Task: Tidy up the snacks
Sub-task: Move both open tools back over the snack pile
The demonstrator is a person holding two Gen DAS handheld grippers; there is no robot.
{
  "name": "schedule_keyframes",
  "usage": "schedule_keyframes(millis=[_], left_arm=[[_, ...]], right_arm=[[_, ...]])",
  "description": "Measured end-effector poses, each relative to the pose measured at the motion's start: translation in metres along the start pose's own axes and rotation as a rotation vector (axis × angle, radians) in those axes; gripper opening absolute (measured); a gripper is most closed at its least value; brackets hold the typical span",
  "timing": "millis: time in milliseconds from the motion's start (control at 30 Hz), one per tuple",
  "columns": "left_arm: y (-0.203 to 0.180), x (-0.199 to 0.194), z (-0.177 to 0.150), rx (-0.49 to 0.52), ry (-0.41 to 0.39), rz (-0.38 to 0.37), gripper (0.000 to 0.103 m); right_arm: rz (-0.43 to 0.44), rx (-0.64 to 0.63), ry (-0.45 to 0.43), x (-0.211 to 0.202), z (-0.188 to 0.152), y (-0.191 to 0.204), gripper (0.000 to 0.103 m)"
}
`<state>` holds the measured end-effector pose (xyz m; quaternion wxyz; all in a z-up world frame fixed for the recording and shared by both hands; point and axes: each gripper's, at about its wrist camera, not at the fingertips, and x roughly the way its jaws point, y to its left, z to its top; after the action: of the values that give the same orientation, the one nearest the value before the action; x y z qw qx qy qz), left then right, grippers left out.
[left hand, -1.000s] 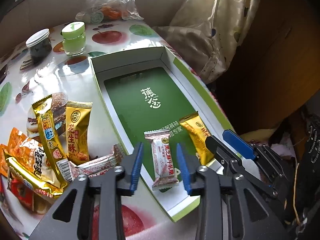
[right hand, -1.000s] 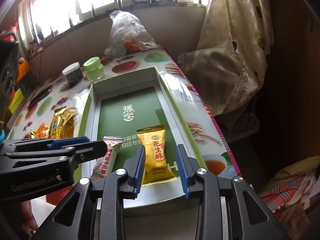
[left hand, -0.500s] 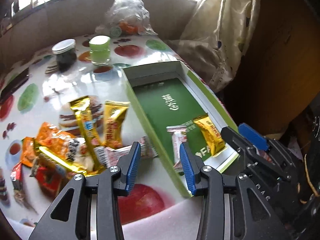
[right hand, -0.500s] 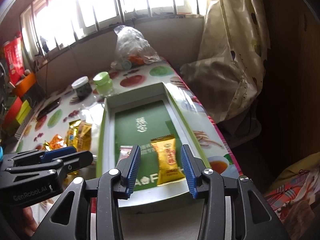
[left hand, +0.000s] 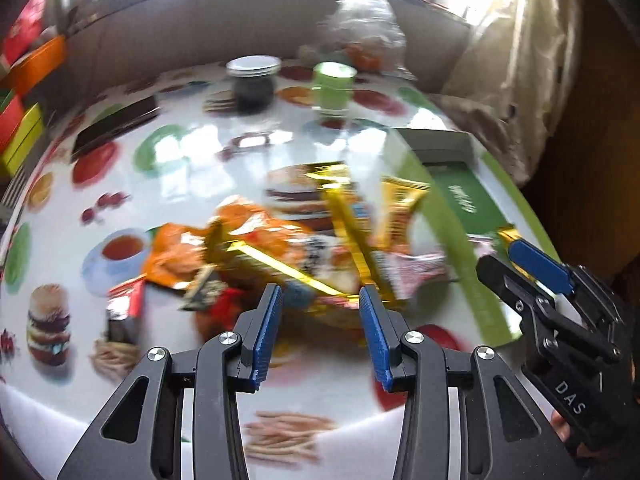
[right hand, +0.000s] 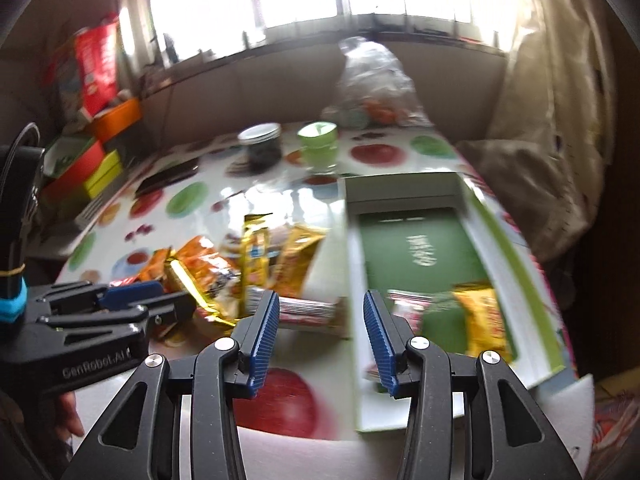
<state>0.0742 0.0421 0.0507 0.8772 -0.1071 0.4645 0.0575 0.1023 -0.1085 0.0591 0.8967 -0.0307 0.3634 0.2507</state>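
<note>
- Progress: we count two snacks inside the green box [right hand: 516,248]: a yellow packet [right hand: 484,320] and a pink-and-white packet [right hand: 408,300], both lying flat at the near end of the box. By our judgement the task is only begun.
- Left to do: the snack pile [left hand: 280,256] lies loose on the bench [left hand: 192,168], just beside the long outer wall of the box. It holds orange, gold and red wrappers overlapping one another; blur prevents an exact count. One pink-and-white packet [left hand: 416,272] lies closest to that wall.
- Left gripper [left hand: 320,332]: fingers apart, nothing between them, held above the near edge of the pile.
- Right gripper [right hand: 316,336]: its fingers are opening and nothing is between them; it hangs over the near corner of the box, on the side that faces the pile.
- Surroundings, beyond the far end of the box: a dark jar [right hand: 262,148], a green-lidded jar [right hand: 318,144] and a clear plastic bag [right hand: 372,80]. All stand well apart from the pile and should not interfere.
- Obstruction, as we judge it: the box wall stands between pile and tray floor, so each packet must be lifted over it. The overlapping wrappers may drag neighbours along when one is picked.
</note>
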Motion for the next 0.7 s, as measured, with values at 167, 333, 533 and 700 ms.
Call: schedule_keyframes(millis=[167,333,533,700], left_arm=[[0.034,-0.001,-0.007,-0.051,-0.003,0.052,0.042],[0.071,-0.007,-0.011,-0.121,-0.014,0.109,0.042],[0.104,-0.007,-0.014,-0.184,-0.011,0.156,0.042],[0.119,-0.002,-0.018,-0.222,0.009,0.153,0.049]], right_arm=[[0.057,-0.046,0.024,0.017,0.004,0.023,0.043],[0.106,-0.118,0.059,0.036,0.007,0.050,0.043],[0.142,-0.176,0.105,0.056,0.007,0.071,0.043],[0.156,-0.219,0.135,0.067,0.004,0.085,0.043]])
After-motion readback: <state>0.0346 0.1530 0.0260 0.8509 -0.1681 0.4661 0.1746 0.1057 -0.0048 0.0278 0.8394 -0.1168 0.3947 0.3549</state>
